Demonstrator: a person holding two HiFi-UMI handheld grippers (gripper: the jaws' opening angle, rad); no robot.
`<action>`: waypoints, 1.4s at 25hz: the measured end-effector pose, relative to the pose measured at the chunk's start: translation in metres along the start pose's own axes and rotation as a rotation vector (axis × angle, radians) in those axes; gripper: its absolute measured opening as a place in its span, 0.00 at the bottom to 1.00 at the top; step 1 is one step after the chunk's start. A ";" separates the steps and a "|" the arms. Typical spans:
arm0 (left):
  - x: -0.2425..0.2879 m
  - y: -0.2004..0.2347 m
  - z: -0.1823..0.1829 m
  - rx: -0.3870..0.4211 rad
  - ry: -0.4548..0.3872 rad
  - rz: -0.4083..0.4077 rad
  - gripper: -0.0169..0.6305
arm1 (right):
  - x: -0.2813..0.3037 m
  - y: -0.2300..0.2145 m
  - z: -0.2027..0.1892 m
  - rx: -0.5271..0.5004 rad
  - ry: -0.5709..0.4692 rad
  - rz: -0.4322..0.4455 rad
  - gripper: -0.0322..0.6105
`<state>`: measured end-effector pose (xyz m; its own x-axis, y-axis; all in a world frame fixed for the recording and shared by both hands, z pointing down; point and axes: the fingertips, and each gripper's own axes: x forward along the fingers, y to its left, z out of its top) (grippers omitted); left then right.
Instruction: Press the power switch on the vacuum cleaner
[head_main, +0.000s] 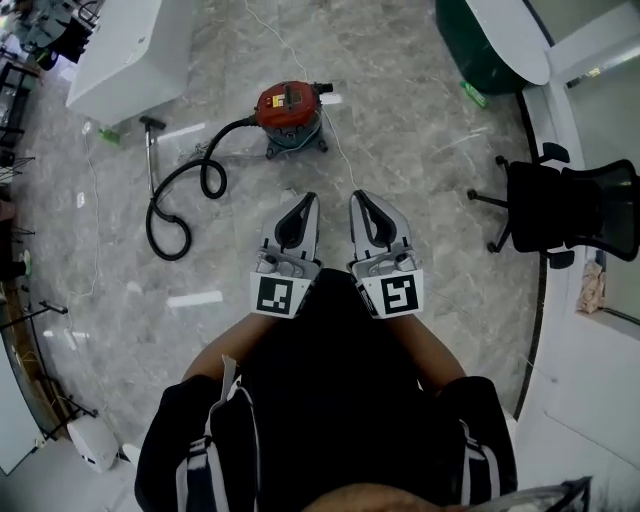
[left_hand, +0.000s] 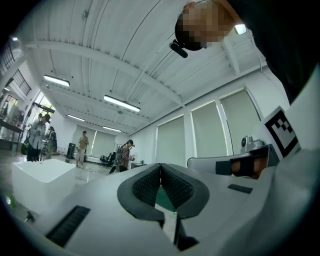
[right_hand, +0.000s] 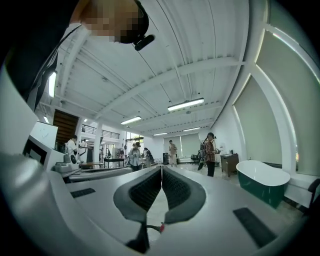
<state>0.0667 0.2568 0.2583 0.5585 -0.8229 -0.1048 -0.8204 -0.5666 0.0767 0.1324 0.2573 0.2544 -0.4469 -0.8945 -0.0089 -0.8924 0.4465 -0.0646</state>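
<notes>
A red-topped canister vacuum cleaner (head_main: 289, 116) stands on the marble floor ahead of me, its black hose (head_main: 180, 195) coiling off to the left. Both grippers are held close to my body, well short of it. My left gripper (head_main: 306, 199) and my right gripper (head_main: 356, 198) point forward side by side, each shut with nothing between the jaws. In the left gripper view the left gripper (left_hand: 160, 165) has its tips touching, and the right gripper (right_hand: 161, 168) looks the same in the right gripper view. Both gripper views look out level across the room, not at the vacuum.
A white counter (head_main: 120, 55) stands at the back left. A green-and-white tub (head_main: 495, 40) sits at the back right, and a black office chair (head_main: 565, 210) is to the right. A thin cable (head_main: 340, 150) trails over the floor. Several people stand far off in the gripper views.
</notes>
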 end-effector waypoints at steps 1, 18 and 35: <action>0.012 0.004 -0.003 -0.004 0.014 -0.015 0.06 | 0.009 -0.009 -0.002 0.007 0.014 -0.020 0.08; 0.126 0.175 -0.023 -0.090 0.117 0.007 0.06 | 0.215 -0.030 -0.029 0.054 0.167 -0.002 0.08; 0.148 0.333 -0.017 -0.111 0.096 0.158 0.06 | 0.359 -0.008 -0.060 0.128 0.237 0.046 0.08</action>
<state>-0.1219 -0.0545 0.2848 0.4374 -0.8992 0.0120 -0.8833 -0.4271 0.1935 -0.0251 -0.0662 0.3111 -0.5024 -0.8367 0.2180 -0.8625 0.4669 -0.1953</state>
